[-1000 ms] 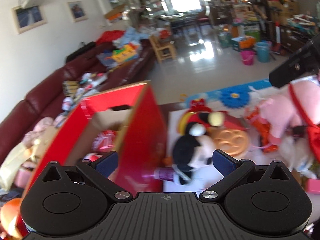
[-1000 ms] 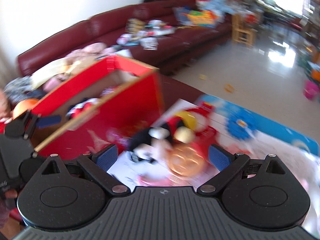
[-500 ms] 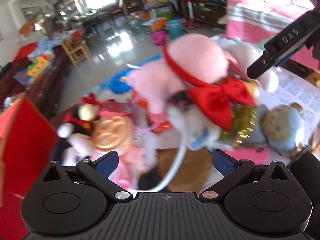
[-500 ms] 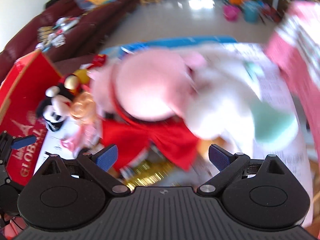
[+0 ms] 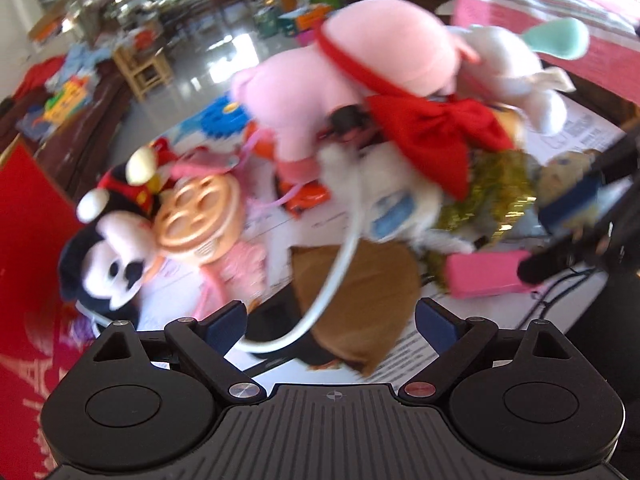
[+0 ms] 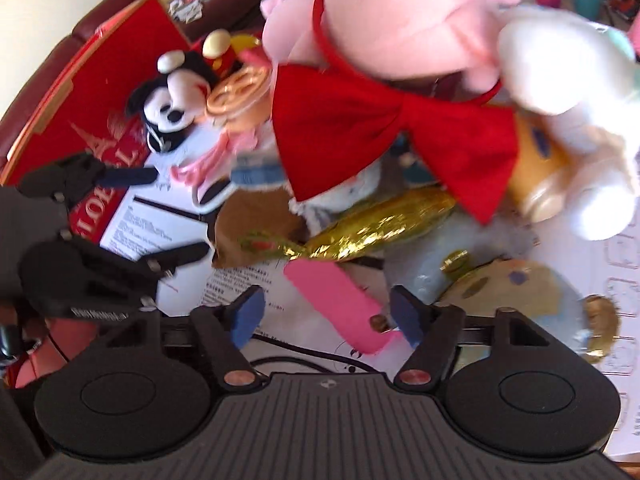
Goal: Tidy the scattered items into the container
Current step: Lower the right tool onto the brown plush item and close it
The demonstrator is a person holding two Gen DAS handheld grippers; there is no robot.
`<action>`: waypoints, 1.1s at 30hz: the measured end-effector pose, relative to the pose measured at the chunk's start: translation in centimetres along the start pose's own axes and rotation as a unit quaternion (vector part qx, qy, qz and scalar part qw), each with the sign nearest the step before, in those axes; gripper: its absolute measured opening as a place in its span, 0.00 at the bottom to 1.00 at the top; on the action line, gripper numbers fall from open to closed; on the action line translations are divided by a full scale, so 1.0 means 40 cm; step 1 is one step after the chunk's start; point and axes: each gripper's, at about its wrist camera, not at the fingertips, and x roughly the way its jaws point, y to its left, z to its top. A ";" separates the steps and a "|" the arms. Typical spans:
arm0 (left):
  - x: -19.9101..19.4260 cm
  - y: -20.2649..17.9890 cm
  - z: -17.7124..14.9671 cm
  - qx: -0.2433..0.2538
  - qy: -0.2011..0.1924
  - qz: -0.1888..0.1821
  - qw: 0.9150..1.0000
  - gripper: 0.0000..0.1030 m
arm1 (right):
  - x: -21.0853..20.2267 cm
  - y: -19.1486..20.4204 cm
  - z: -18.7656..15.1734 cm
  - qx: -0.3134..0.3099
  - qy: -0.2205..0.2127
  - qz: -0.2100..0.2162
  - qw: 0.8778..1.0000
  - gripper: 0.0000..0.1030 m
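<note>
A heap of toys lies on a paper-covered table. A pink plush pig (image 5: 360, 80) (image 6: 400, 16) with a red bow (image 6: 380, 132) tops the heap. A brown pouch (image 5: 360, 276) (image 6: 256, 228) with a white cord lies between my left gripper's (image 5: 330, 322) open fingers. A flat pink case (image 6: 340, 304) (image 5: 484, 276) lies between my right gripper's (image 6: 326, 314) open fingers. A black-and-white mouse plush (image 5: 112, 256) (image 6: 168, 108) lies beside the red box (image 5: 24, 280) (image 6: 96, 108) at the left. Each gripper shows in the other's view.
A gold foil item (image 6: 372, 228), an orange paw-print toy (image 5: 196, 212) and a round blue plush (image 6: 516, 296) lie in the heap. A dark red sofa (image 6: 112, 20) with clutter stands behind the box. Tiled floor (image 5: 224, 48) and more toys lie beyond.
Both grippers have swung right from the red box to the toy heap and come down close. The right jaws have narrowed around the pink case.
</note>
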 end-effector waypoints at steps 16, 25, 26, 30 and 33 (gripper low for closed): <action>0.011 0.101 -0.070 -0.076 0.016 -0.004 0.997 0.93 | 0.129 0.082 0.051 -0.072 0.060 -0.039 0.995 0.60; 0.072 0.004 -0.070 0.015 0.002 -0.033 0.999 0.93 | 0.125 0.097 0.101 -0.024 0.037 0.005 0.999 0.63; 0.078 -0.001 -0.071 0.023 -0.003 -0.032 0.999 0.93 | 0.131 0.097 0.106 -0.012 0.037 0.012 0.999 0.63; 0.105 -0.014 -0.066 0.055 -0.015 -0.040 0.998 0.94 | 0.143 0.117 0.116 0.008 0.038 0.031 0.999 0.63; 0.138 -0.023 -0.060 0.073 -0.015 -0.031 0.997 0.94 | 0.152 0.121 0.126 0.021 0.035 0.022 0.999 0.63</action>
